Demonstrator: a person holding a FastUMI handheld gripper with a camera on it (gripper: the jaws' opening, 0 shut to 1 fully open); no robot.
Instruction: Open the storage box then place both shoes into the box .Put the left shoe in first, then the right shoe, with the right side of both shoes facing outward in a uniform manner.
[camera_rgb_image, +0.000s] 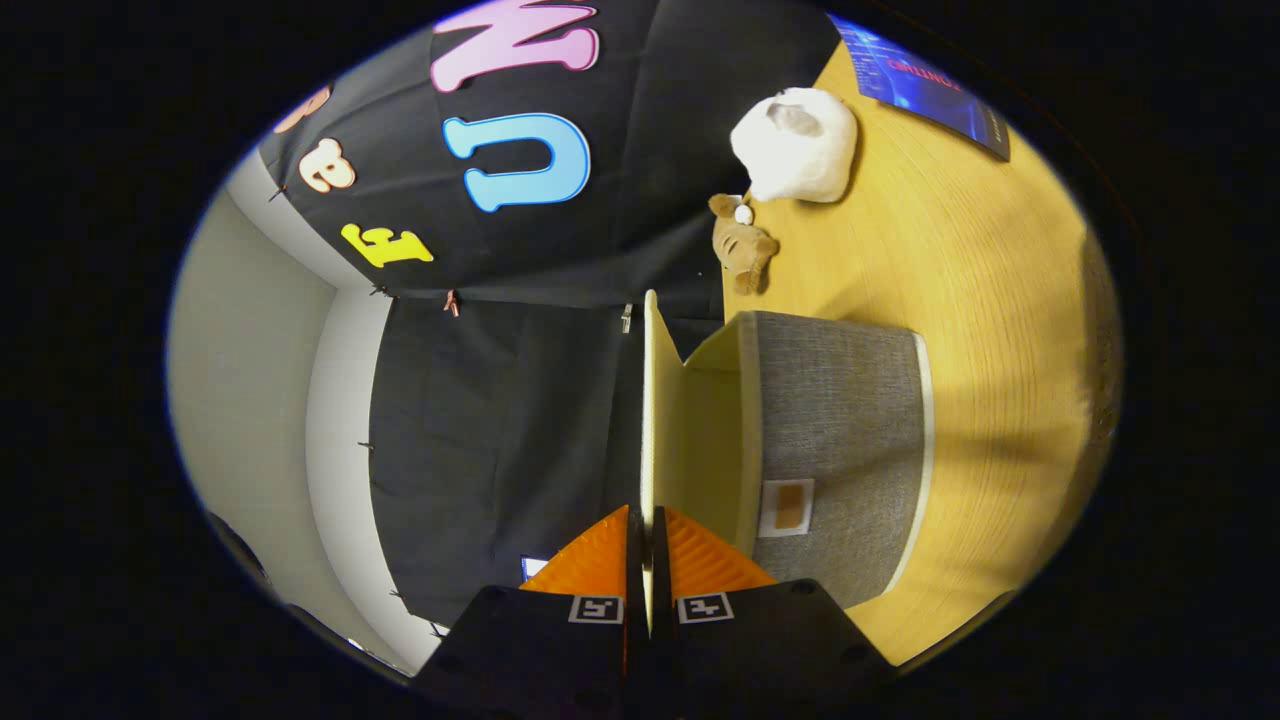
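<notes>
The view is rolled sideways, so the wooden table (990, 300) runs up one side. On it stands the grey fabric storage box (840, 440), with a small tag on its wall and a pale cream inside. Its cream lid (650, 400) is swung up and seen edge-on as a thin panel. My gripper (645, 520) is shut on the lid's near edge, one finger pressing each face. The box's opening shows between the raised lid and the grey wall, and its inside is mostly hidden.
Beyond the box a small brown plush bear (742, 245) and a white plush toy (795, 145) lie on the table. A blue booklet (920, 85) lies farther off. The black cloth wall stands on the lid's other side.
</notes>
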